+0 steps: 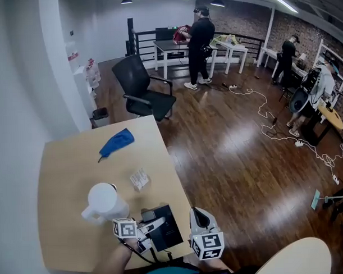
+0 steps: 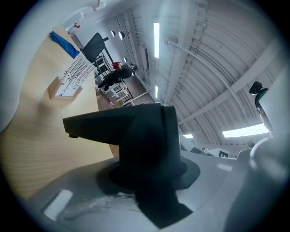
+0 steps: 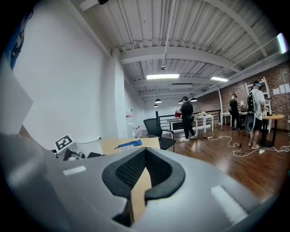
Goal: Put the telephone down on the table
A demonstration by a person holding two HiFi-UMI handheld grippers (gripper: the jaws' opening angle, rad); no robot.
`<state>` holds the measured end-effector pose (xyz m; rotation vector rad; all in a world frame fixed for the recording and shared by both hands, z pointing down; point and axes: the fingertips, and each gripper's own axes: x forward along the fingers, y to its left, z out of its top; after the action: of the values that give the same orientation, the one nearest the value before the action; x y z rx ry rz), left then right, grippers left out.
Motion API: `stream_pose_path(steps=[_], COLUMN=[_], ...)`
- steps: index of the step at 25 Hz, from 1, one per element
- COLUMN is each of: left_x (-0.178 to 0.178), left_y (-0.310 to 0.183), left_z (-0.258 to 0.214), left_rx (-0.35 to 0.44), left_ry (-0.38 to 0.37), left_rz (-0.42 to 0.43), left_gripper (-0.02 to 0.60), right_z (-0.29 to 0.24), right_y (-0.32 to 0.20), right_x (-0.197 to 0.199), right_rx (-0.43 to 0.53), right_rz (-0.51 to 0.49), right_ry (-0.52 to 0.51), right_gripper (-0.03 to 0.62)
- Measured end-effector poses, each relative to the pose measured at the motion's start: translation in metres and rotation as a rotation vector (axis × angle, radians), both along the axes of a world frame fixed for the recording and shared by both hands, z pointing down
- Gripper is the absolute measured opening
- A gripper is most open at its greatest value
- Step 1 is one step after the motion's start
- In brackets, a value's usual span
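Observation:
The black telephone [image 1: 166, 232] is at the near edge of the wooden table [image 1: 66, 165]. My left gripper [image 1: 154, 225] is shut on it from the left side. In the left gripper view the telephone [image 2: 140, 136] fills the space between the white jaws of the left gripper [image 2: 149, 149], with the tabletop close beneath it. Whether it rests on the wood I cannot tell. My right gripper [image 1: 200, 216] hangs just past the table's right edge, beside the telephone. Seen in its own view, the right gripper [image 3: 140, 181] has its black pads together with nothing between them.
A white jug [image 1: 105, 202] stands just left of the telephone. A small packet [image 1: 140, 178] lies mid-table and a blue cloth [image 1: 116, 142] lies farther back. A black office chair [image 1: 142, 89] stands beyond the table. People work at desks across the wooden floor.

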<state>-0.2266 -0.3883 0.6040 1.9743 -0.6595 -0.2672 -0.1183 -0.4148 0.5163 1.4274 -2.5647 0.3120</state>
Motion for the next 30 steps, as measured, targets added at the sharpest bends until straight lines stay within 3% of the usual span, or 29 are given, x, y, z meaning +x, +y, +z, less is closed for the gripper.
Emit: stream_pose_path(steps=[7, 15, 21, 30], left_x=[-0.006, -0.008, -0.018, -0.023], left_y=[-0.021, -0.033, -0.037, -0.038], left_z=[0.03, 0.069, 0.099, 0.114], left_rx=[0.004, -0.064, -0.069, -0.106], left_ry=[-0.013, -0.062, -0.148, -0.139], left_rz=[0.037, 0.065, 0.082, 0.069], left_gripper=[0.175, 0.175, 0.175, 0.187], right_z=[0.026, 0.034, 0.041, 0.051], right_y=[-0.011, -0.019, -0.02, -0.009], right_x=[-0.011, -0.013, -0.009, -0.009], right_rx=[-0.06, -0.09, -0.104, -0.125], right_rz=[-0.062, -0.097, -0.1, -0.097], right_ry=[0.037, 0.07, 0.088, 0.098], right_gripper=[-0.008, -0.007, -0.008, -0.008])
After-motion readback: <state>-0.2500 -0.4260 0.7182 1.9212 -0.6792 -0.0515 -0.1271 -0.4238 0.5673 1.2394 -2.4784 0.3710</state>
